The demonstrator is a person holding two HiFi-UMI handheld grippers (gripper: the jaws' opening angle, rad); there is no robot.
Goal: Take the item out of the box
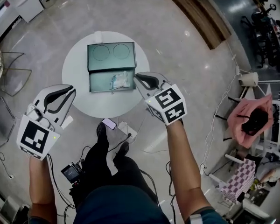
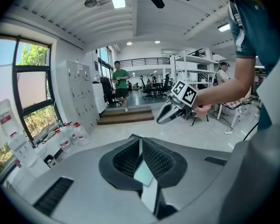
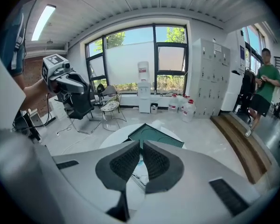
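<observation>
An open dark green box [image 1: 111,67] lies on a round white table [image 1: 100,104], its lid folded back toward the far side. In the box's tray sits a white item in a clear bag [image 1: 121,80]. My right gripper [image 1: 136,77] hovers at the tray's near right corner, shut and empty. In the right gripper view the box [image 3: 155,136] and the bagged item [image 3: 139,166] show just beyond the closed right gripper [image 3: 141,144]. My left gripper [image 1: 73,91] hangs off the table's left edge, shut with nothing held; in its own view the left gripper [image 2: 140,141] points across the room.
A phone [image 1: 109,123], a power strip [image 1: 126,129] and cables lie on the floor by the person's feet. Wire chairs [image 1: 14,76] stand at left. A pink bag [image 1: 249,119] rests on a rack at right. A wooden step [image 1: 196,10] runs at the back right.
</observation>
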